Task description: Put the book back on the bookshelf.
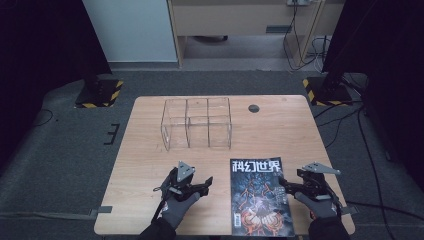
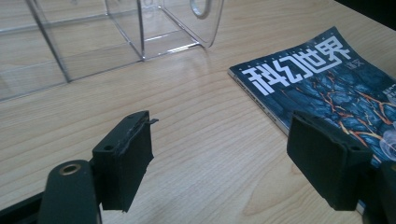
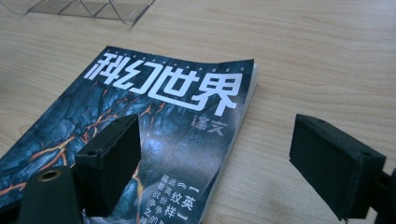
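Observation:
A dark magazine (image 1: 260,195) with white title characters lies flat near the table's front edge, right of centre. My left gripper (image 1: 206,183) rests open just left of it, jaws pointing at its spine; in the left gripper view the magazine (image 2: 327,79) lies beyond the gripper (image 2: 229,163). My right gripper (image 1: 285,184) is open at the magazine's right edge. In the right gripper view the gripper (image 3: 219,163) straddles that edge, one jaw over the cover (image 3: 154,121), the other over bare wood. Nothing is gripped.
A clear acrylic organiser (image 1: 196,123) with three compartments stands at mid-table, also seen in the left gripper view (image 2: 93,42). A round cable grommet (image 1: 253,108) sits behind it to the right. Bare wooden table (image 1: 145,165) surrounds the magazine.

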